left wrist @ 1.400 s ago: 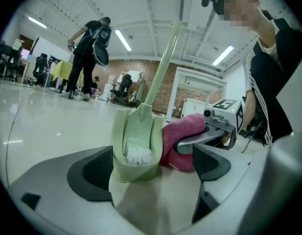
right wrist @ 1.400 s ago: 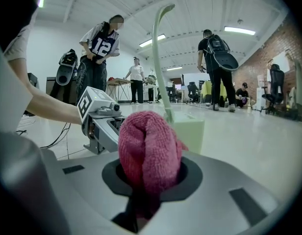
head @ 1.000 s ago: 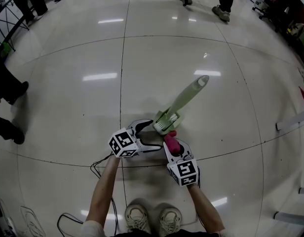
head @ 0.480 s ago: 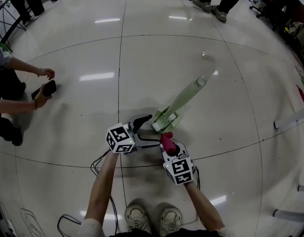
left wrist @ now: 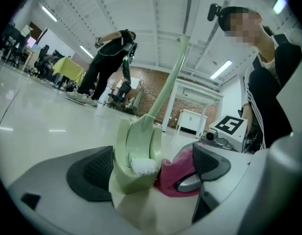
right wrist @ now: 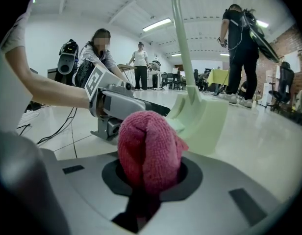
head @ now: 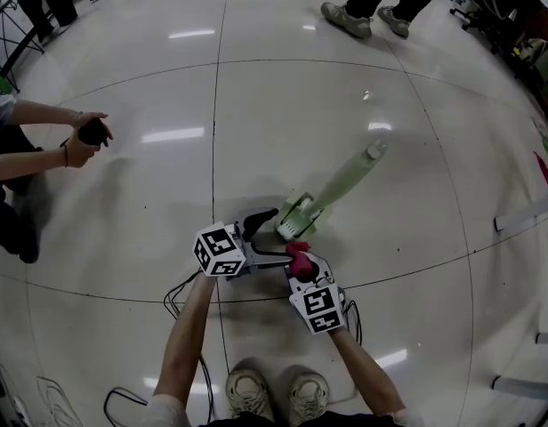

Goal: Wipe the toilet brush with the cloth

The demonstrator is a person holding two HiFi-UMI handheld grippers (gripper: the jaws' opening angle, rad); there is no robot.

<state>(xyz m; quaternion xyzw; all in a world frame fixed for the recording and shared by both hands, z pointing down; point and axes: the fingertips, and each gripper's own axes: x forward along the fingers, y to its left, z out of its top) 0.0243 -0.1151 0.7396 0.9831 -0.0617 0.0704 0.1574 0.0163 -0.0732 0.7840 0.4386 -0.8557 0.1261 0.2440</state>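
Observation:
The pale green toilet brush (head: 336,185) stands in its holder (head: 296,221) on the floor, handle up. In the left gripper view the holder (left wrist: 134,155), with white bristles (left wrist: 143,166) showing, sits between the wide-apart jaws of my left gripper (head: 269,237), against the left pad (left wrist: 92,173). My right gripper (head: 301,269) is shut on a bunched pink cloth (head: 298,258). The cloth (left wrist: 178,177) presses on the holder's side, in front of the right pad (left wrist: 210,163). In the right gripper view, the cloth (right wrist: 148,151) sticks out of the jaws toward the holder (right wrist: 202,126).
Glossy tiled floor all around. A person's hands (head: 83,132) hold a dark object at the left edge. Other people's shoes (head: 345,16) are at the far end. Cables (head: 181,292) trail by my left arm. White bars (head: 523,221) lie at the right. My shoes (head: 269,394) are below.
Both grippers and the brush stay nearly in place, the cloth shifting slightly left against the holder. A person's hands came into view at the left. The people at the far end walked on.

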